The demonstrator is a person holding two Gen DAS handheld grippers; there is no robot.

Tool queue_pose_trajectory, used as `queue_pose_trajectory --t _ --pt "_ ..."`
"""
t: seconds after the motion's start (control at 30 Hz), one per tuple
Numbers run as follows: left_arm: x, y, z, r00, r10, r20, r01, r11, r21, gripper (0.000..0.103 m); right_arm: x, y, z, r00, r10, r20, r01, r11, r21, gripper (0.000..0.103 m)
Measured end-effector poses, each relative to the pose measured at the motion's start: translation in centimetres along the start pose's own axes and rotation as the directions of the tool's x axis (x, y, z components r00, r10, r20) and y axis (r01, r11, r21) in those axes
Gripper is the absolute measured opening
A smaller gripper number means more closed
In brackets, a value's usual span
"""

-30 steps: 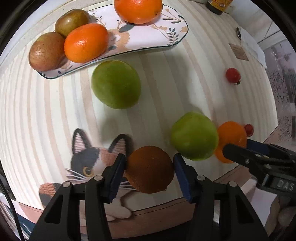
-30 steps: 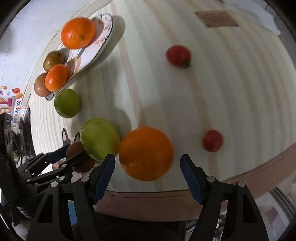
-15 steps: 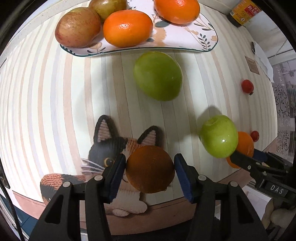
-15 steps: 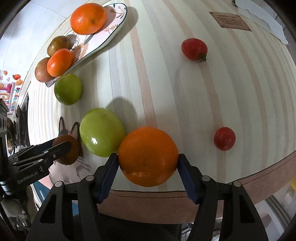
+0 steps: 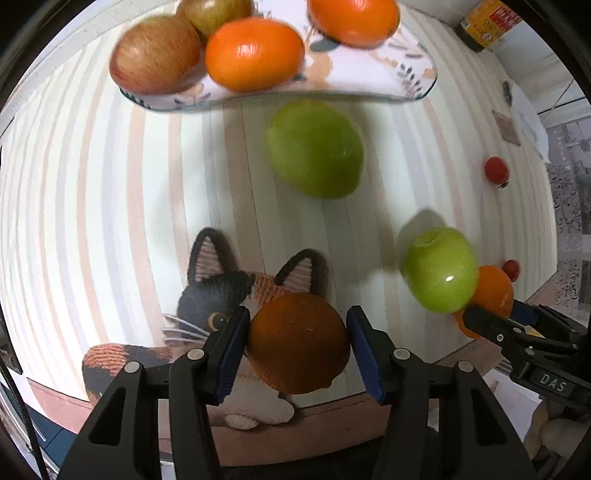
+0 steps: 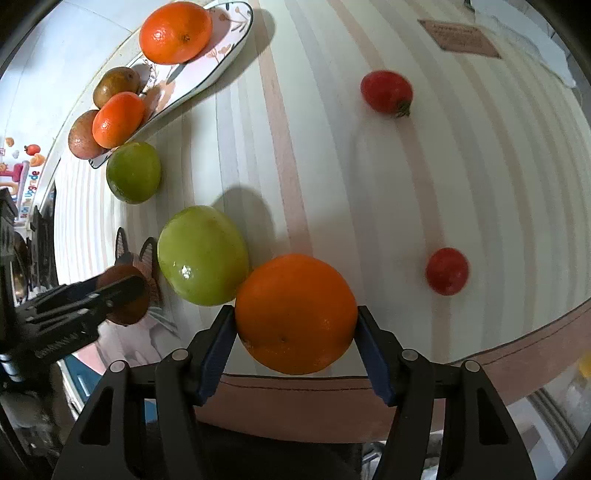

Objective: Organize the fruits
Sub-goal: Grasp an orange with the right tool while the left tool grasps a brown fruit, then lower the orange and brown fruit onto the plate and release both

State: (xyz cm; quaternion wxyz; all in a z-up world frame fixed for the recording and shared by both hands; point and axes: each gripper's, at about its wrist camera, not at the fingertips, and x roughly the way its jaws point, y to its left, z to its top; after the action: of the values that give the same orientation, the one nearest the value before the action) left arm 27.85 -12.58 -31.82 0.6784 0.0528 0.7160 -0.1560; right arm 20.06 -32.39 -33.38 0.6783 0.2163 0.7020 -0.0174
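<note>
My left gripper is shut on a dark brownish orange, held above the cat picture on the tablecloth. My right gripper is shut on a bright orange near the table's front edge; it also shows in the left wrist view. A green apple touches that orange on its left. A second green fruit lies just in front of the patterned plate, which holds two oranges and two brownish fruits.
Two small red tomatoes lie on the striped cloth to the right. A dark jar stands at the back right. The table's front edge runs just below both grippers.
My left gripper has carried the dark orange forward toward the plate, which is now larger and nearer. My right gripper has closed from open onto the bright orange.
</note>
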Motion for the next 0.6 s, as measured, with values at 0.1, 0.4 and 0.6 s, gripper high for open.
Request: queue_pose_trajectory --t 0.1,0.4,0.6 --pt "-2.4 0.0 0.5 0.999 -0.028 0.035 0.028 1.000 -0.009 0.052 -1.8 -0.5 0.2 0.999 0.013 0.032 -0.014 1.000 0.020 0.066" --pt "-11.8 0.4 9.6 0.971 -0.101 0.218 0.106 0.994 -0.008 0.052 -8.1 2.7 6.5 0.976 0.105 0.192 -0.105 0.994 -0.011 0.066" --pt "-10.1 1.8 17.1 0.980 -0.028 0.198 0.033 0.999 -0.023 0.052 -5.6 6.5 13.3 0.971 0.111 0.212 -0.110 0.994 -0.013 0.066"
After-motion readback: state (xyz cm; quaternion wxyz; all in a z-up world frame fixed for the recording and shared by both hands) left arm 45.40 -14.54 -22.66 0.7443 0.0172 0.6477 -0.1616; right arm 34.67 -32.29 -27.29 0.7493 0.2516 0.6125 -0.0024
